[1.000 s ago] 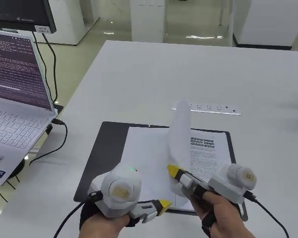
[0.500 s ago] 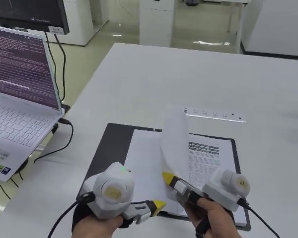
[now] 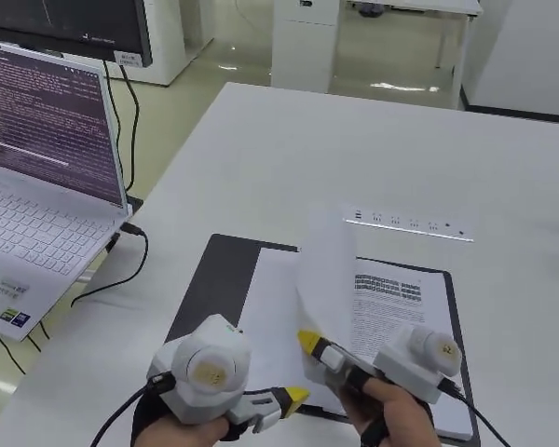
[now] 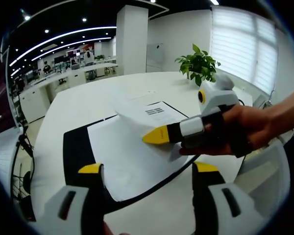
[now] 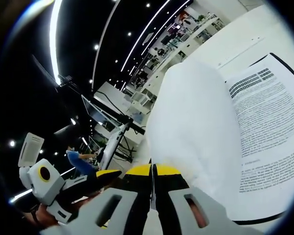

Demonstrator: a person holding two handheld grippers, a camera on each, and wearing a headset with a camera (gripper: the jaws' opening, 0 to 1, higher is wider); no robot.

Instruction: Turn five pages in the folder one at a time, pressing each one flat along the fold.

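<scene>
My right tool [image 3: 309, 341] is pinched tight on the bottom edge of one loose page [image 3: 324, 270], its yellow tips closed together with the paper between them. The page stands nearly upright from the fold, curling a little at the top, over the middle of the open folder [image 3: 214, 279]. The folder lies flat on the white tabletop [image 3: 354, 140], straight in front of me, with its dark cover showing on the left side. To the right of the raised page lies a printed sheet [image 3: 391, 298] with a block of dense text near its top (the words are too small for me to read).

My left tool [image 3: 293, 396] holds nothing. In the left gripper view its jaws stand wide apart, low over the near edge of the folder and pointing across the blank left-hand sheet [image 4: 122, 161]. The two tools are close together, tips not touching.

Beyond the folder a white power strip [image 3: 410, 224] lies on the tabletop. An open laptop [image 3: 37, 186] sits well off to my left, its screen full of text.
</scene>
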